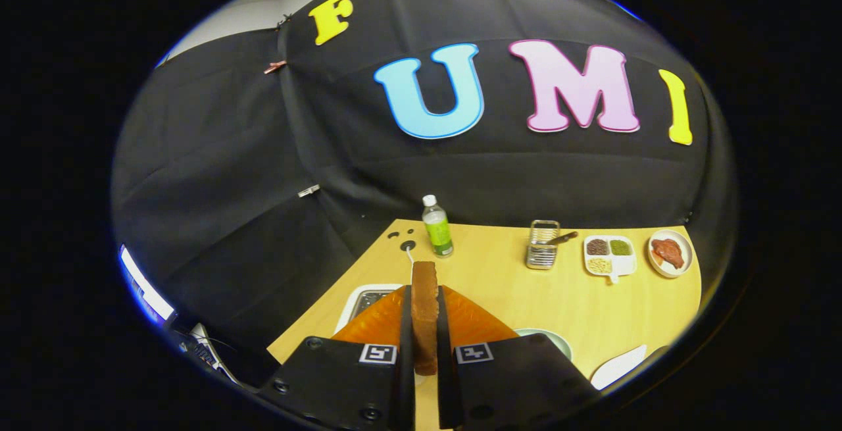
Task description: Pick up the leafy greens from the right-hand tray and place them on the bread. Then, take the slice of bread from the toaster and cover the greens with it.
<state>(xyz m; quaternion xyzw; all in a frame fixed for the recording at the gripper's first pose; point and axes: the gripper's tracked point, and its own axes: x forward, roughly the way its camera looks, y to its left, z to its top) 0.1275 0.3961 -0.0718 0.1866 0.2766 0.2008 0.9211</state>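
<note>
The gripper (424,326) has its two fingers (406,332) clamped on a slice of bread (425,312), one finger pressing on each broad face. The slice stands on edge between them, its thin crust side facing the camera and its long axis running straight ahead along the fingers, so its far end reaches out past the tips. It looks carried above the tabletop (566,299) rather than resting on anything.

Just beyond the fingers on the left lies the pale rim of what is probably the toaster (358,299), though too little of it is clear to be sure. Close on the right, a rounded pale green dish rim (559,342) peeks out beside the right finger, and a white curved object (618,365) lies a little farther right. The bottom bread with the greens cannot be made out, so which of these holds it cannot be told. As a judgement, the step in hand is the covering one: the held slice must be swung toward the right and turned from upright to flat before it is laid down, broad face down.

Farther off stand a green bottle (437,227), a small wire rack (542,245), a divided white dish of seeds (610,254) and a small plate of reddish meat (669,253), well apart from the fingers.
</note>
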